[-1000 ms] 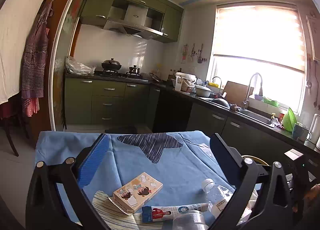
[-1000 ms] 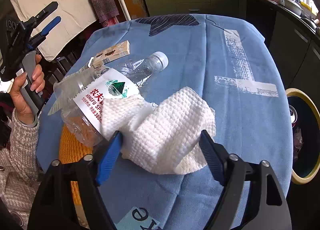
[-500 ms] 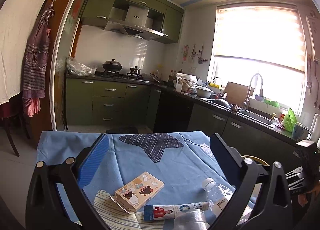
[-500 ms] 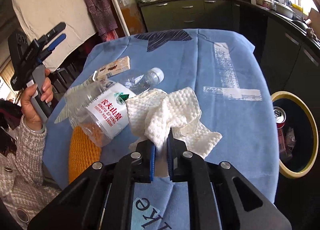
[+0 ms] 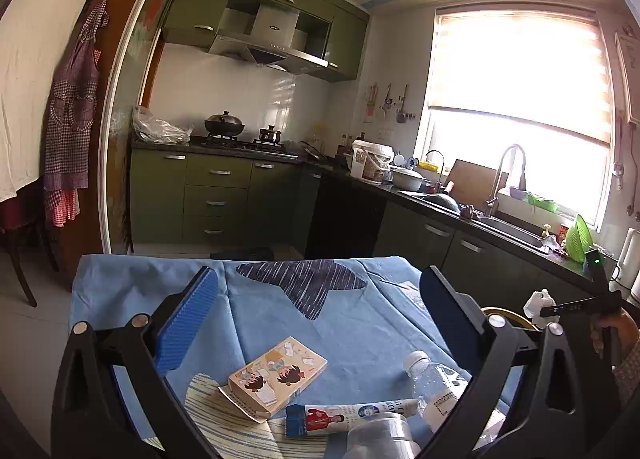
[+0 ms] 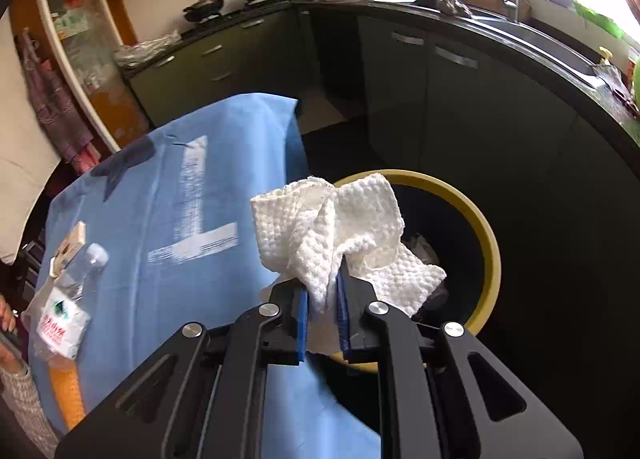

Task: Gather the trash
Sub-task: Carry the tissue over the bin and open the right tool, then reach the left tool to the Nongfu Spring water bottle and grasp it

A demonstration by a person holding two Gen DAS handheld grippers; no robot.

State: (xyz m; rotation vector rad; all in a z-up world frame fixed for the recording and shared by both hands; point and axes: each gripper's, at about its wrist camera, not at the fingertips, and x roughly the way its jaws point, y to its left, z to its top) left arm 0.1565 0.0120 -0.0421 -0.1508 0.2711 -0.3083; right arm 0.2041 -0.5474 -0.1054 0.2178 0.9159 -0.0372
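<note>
My right gripper (image 6: 322,287) holds a crumpled white paper towel (image 6: 328,227) in the air above the black bin with a yellow rim (image 6: 492,259), beside the table's right edge. Its jaws are opening, and the towel still hangs pinched between the blue pads. My left gripper (image 5: 319,279) stands open and empty over the blue tablecloth (image 5: 360,323). Below it lie a small cartoon-printed box (image 5: 276,375), a flat tube (image 5: 352,413) and a clear water bottle (image 5: 436,383). The left wrist view also catches the towel (image 5: 538,301) at the far right.
Trash lies at the bottom of the bin. A second clear container (image 5: 380,435) sits at the near table edge. Dark green kitchen cabinets (image 6: 440,99) run close behind the bin. A person's hand (image 6: 6,315) shows at the left.
The right gripper shut on the paper towel, lifted it off the table and swung it right to above the bin. The left gripper has stayed put and open.
</note>
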